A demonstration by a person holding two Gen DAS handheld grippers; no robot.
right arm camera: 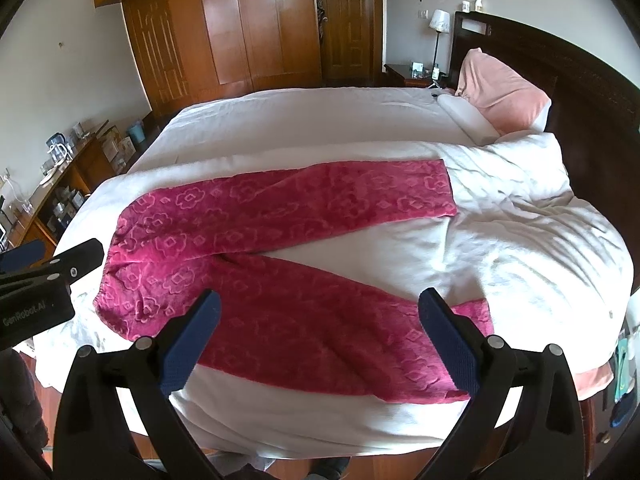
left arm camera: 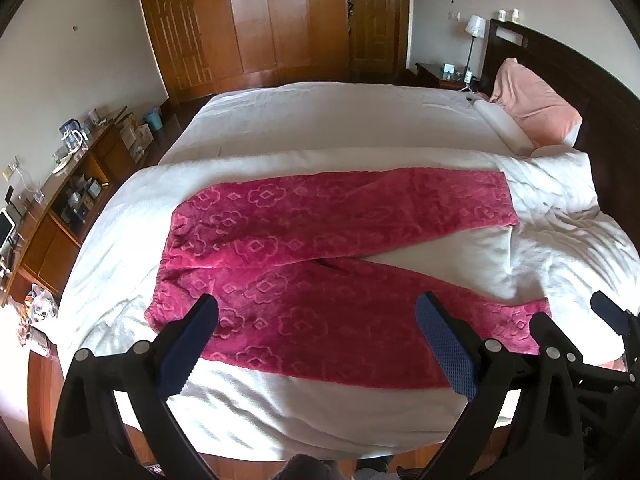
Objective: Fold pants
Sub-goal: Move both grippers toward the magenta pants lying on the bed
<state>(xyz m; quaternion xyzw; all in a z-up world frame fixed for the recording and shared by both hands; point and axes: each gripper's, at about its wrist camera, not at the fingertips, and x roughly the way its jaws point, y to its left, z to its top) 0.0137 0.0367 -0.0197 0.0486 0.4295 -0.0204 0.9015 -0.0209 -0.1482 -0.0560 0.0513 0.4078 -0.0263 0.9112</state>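
Note:
Pink fleece pants (left arm camera: 304, 256) with an embossed flower pattern lie flat on the white bed (left arm camera: 320, 120), waistband to the left, two legs spread apart toward the right. They also show in the right wrist view (right arm camera: 280, 248). My left gripper (left arm camera: 318, 312) is open and empty, held above the near leg close to the waistband. My right gripper (right arm camera: 320, 308) is open and empty, above the near leg. The right gripper's fingers (left arm camera: 608, 312) show at the right edge of the left wrist view; the left gripper's fingers (right arm camera: 80, 258) show at the left edge of the right wrist view.
A pink pillow (left arm camera: 536, 100) and dark headboard (left arm camera: 600, 92) are at the bed's right end. A rumpled white duvet (right arm camera: 532, 216) lies right of the pants. A wooden wardrobe (left arm camera: 260, 20) stands behind, a cluttered low cabinet (left arm camera: 64, 200) on the left, a nightstand with a lamp (left arm camera: 474, 28) at the back.

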